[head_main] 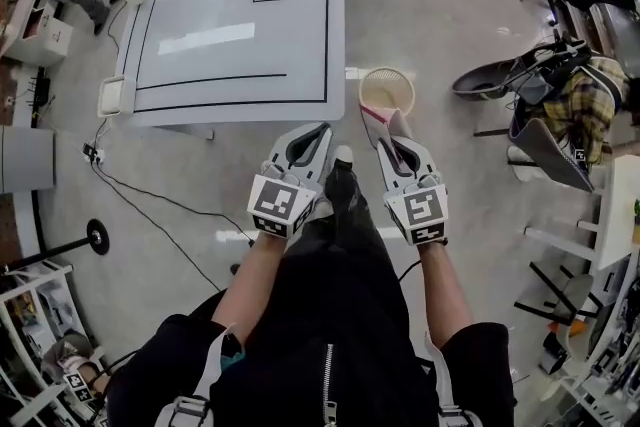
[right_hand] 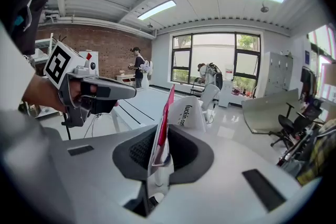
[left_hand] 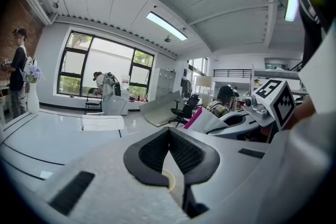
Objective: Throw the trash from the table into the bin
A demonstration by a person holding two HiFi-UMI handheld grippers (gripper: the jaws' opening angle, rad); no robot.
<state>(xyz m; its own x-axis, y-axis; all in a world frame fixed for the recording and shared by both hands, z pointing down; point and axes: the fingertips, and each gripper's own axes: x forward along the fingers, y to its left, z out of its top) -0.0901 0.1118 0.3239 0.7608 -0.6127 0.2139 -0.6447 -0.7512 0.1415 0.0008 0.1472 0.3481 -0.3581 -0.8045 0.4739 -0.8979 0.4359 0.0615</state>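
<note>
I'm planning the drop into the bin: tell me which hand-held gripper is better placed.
Right. The right hand-held gripper is shut on the pink-and-white paper bag, and the bin stands on the floor just beyond it. The left hand-held gripper is shut with nothing in it.

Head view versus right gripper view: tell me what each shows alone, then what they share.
Only the head view: the round bin on the floor beside the white table, and the person's legs. Only the right gripper view: the brick wall, the windows and the ceiling lights. Both: the table, the left gripper, and the pink-and-white paper bag clamped in the right gripper.
</note>
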